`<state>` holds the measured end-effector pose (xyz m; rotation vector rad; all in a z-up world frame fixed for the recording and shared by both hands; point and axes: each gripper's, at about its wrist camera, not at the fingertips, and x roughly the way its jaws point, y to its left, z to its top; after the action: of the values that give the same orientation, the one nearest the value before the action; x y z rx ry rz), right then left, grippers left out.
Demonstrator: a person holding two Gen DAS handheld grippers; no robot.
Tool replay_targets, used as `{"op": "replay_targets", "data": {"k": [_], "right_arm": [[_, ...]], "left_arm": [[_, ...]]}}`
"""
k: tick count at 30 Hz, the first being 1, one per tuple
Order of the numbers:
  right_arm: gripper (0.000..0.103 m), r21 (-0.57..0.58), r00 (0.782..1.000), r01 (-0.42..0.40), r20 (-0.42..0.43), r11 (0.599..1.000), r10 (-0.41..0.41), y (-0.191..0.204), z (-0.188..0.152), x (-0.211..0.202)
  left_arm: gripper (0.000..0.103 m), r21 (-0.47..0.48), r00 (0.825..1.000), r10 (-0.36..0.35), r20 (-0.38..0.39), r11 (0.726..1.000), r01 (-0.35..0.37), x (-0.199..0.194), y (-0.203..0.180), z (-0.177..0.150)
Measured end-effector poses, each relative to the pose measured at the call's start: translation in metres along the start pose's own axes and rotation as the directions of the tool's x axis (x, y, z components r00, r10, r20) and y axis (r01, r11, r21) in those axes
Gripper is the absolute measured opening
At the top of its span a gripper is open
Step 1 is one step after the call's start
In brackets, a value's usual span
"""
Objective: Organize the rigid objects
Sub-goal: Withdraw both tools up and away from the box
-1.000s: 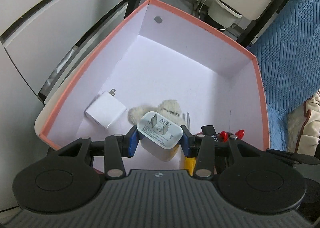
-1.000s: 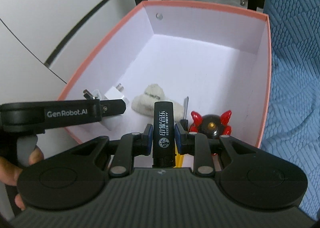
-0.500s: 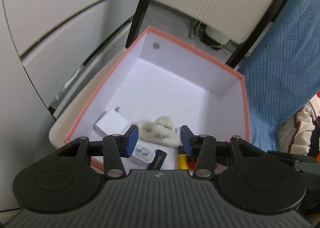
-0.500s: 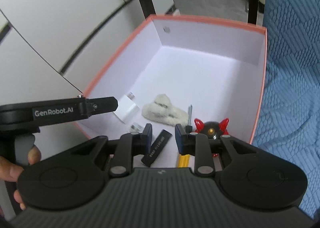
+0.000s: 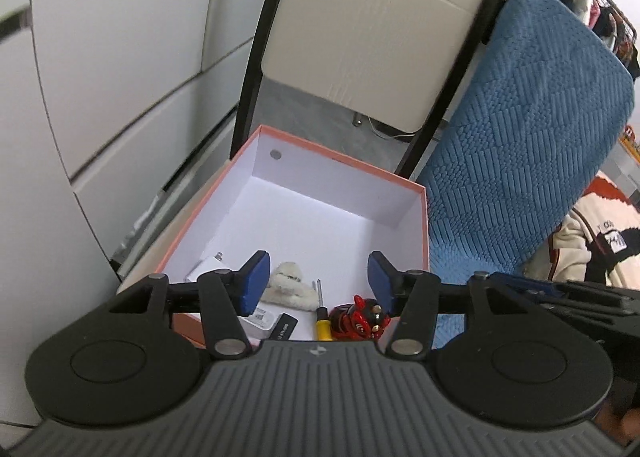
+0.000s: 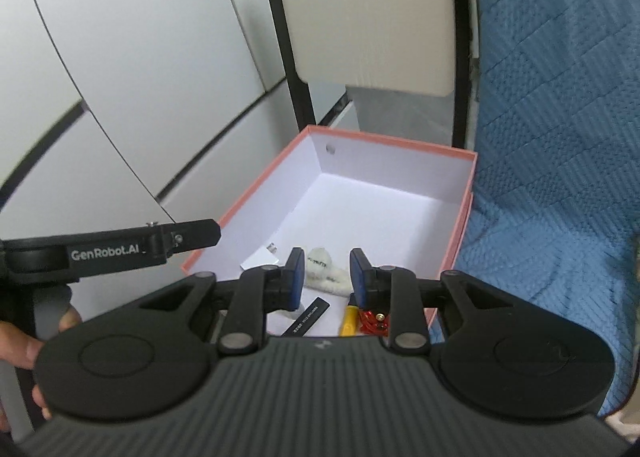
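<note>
A pink-rimmed box (image 5: 336, 159) with a white inside holds a white charger (image 5: 262, 317), a second white charger (image 5: 204, 271), a black stick (image 5: 283, 328), a yellow-handled screwdriver (image 5: 321, 327), a red and black toy (image 5: 360, 319) and a fluffy white toy (image 5: 289, 285). My left gripper (image 5: 316, 283) is open and empty, above the box's near end. My right gripper (image 6: 326, 277) is open and empty, above the same end. The box (image 6: 392, 141), the black stick (image 6: 308, 315) and the fluffy toy (image 6: 324, 271) show in the right wrist view.
A blue quilted cover (image 5: 532, 137) lies right of the box. A cream chair back (image 5: 372, 33) on a black frame stands behind it. White panels (image 5: 100, 57) line the left side. A cream jacket (image 5: 600, 241) lies at far right.
Both grippers opened and let go: the white charger and the black stick now lie in the box. Both grippers have risen and pulled back from the box.
</note>
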<state>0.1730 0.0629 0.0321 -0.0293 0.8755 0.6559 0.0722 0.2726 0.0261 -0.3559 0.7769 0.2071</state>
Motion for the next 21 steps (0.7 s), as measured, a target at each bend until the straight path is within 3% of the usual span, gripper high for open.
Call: {"op": "replay_targets", "data": {"k": [8, 21], "right_arm": [[0.029, -0.026, 0.998, 0.003, 0.065, 1.000, -0.002, -0.002, -0.011, -0.052], [0.029, -0.031, 0.997, 0.017, 0.079, 0.999, -0.014, -0.011, -0.028, -0.083]], "left_arm": [[0.062, 0.014, 0.999, -0.003, 0.038, 1.000, 0.002, -0.045, -0.017, -0.015], [0.065, 0.021, 0.998, -0.014, 0.054, 1.000, 0.013, -0.075, -0.026, -0.037]]}}
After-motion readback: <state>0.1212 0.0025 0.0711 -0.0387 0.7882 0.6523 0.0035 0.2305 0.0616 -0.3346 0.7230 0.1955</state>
